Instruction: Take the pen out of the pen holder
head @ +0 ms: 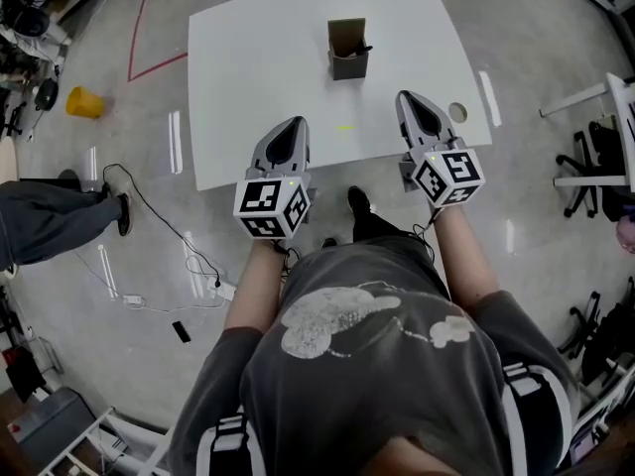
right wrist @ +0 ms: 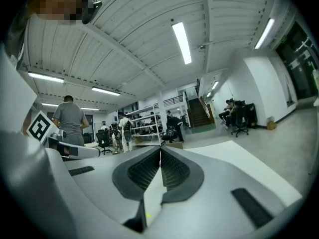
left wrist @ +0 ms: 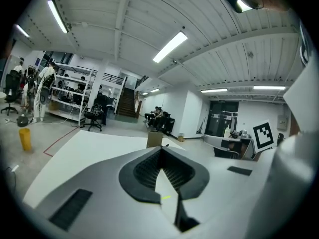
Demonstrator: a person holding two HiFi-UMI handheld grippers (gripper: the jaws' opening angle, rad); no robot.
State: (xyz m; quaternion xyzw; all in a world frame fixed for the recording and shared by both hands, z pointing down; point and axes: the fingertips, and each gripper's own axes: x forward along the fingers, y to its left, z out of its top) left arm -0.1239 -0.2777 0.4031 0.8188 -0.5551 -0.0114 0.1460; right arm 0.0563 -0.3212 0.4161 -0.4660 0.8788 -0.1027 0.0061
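Nothing of the task was done yet. The dark pen (head: 363,50) stood inside the pen holder (head: 347,58), leaning against its right-hand rim, and the holder sat toward the far side of the white bench (head: 238,77).

Both tongs hung over the near edge of the bench, well apart from the holder and touching nothing. The left tongs (head: 289,129) were closed, their tips meeting with nothing between them. The right tongs (head: 411,105) were closed in the same way and also empty.

By my judgement the whole job remained. One pair of tongs had to travel across the bench to the holder, open, close on the exposed top of the pen and lift it clear. The holder looked light, so the other pair might have been needed to steady it.
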